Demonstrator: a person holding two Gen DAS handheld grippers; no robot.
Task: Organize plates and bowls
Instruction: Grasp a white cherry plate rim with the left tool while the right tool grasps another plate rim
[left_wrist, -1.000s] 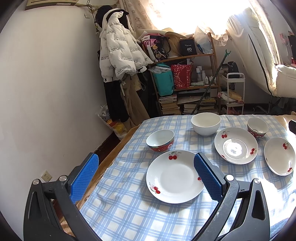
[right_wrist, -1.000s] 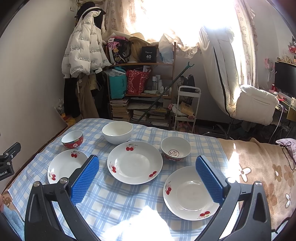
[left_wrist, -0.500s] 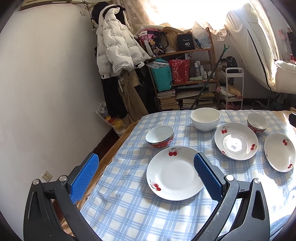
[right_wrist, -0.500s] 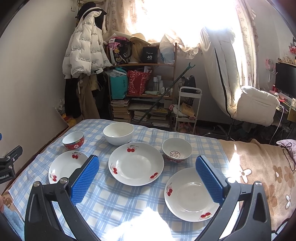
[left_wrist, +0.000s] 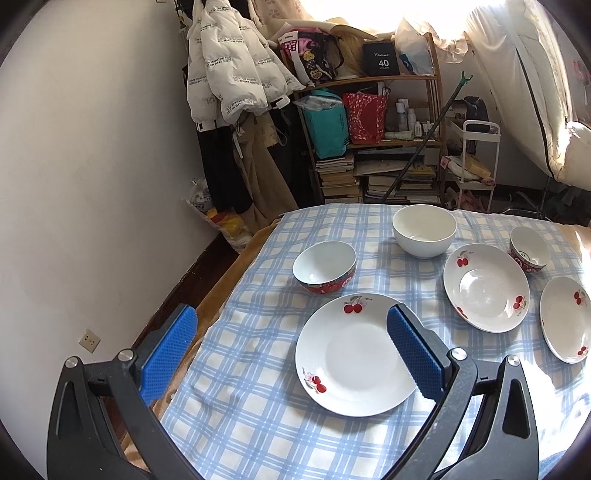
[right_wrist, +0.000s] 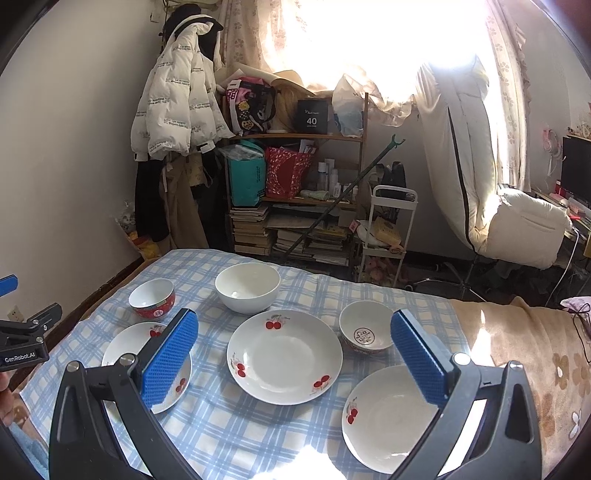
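Note:
On the blue checked tablecloth (left_wrist: 243, 398) lie three white cherry plates and three bowls. In the left wrist view the left plate (left_wrist: 351, 354) lies just under my open, empty left gripper (left_wrist: 290, 328), whose right finger overlaps the plate's right rim. A red bowl (left_wrist: 325, 266) and a larger white bowl (left_wrist: 424, 229) stand behind it. The right wrist view shows the middle plate (right_wrist: 284, 356) between the fingers of my open, empty right gripper (right_wrist: 294, 332). A small red bowl (right_wrist: 365, 332) and the right plate (right_wrist: 384, 413) sit to its right.
The table's left edge (left_wrist: 221, 295) drops toward a white wall. Behind the table stand a crowded shelf (right_wrist: 295, 192), a hanging white jacket (right_wrist: 173, 107) and a small white cart (right_wrist: 388, 236). A brown flowered blanket (right_wrist: 535, 354) covers the right side.
Both views shifted slightly, with the dishes now a little closer and lower in the right wrist view. No dish has moved. Both grippers stay open.

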